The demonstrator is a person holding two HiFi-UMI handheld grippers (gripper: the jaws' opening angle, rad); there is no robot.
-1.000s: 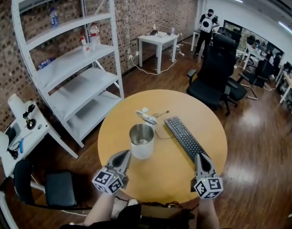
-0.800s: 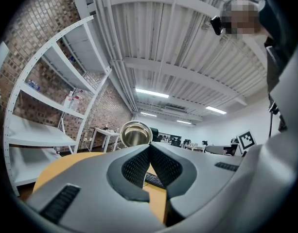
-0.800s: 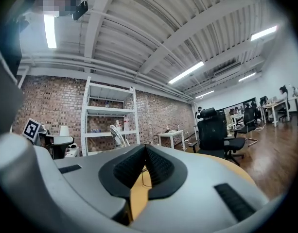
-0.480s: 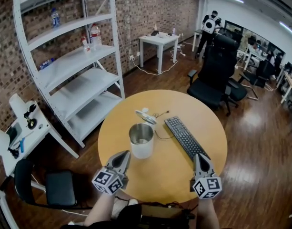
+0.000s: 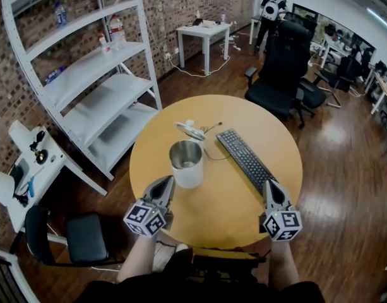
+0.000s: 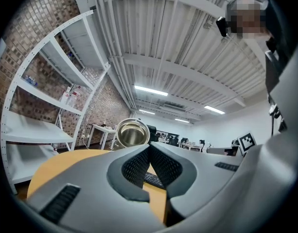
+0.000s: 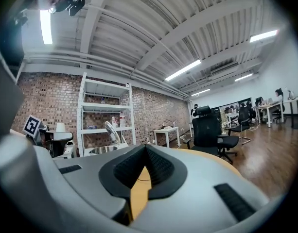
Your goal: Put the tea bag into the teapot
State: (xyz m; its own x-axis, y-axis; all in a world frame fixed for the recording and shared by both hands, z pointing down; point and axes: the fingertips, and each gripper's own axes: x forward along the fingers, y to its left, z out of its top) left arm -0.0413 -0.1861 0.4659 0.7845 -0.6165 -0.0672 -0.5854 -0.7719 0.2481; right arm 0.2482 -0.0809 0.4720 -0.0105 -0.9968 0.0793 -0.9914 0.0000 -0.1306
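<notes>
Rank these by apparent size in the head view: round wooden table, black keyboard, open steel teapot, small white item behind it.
1. Round wooden table.
2. Black keyboard, longer than the teapot.
3. Open steel teapot.
4. Small white item, clearly smallest, though slightly farther from the camera.

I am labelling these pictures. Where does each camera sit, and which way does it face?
Head view: on the person's head, facing steeply down at the table, teapot and keyboard; left gripper, right gripper and forearms show.
Left gripper view: on the left gripper, looking along its shut jaws at the teapot.
Right gripper view: on the right gripper, looking along its shut jaws toward the black chair.
Shared: both gripper views show the white shelf.
</notes>
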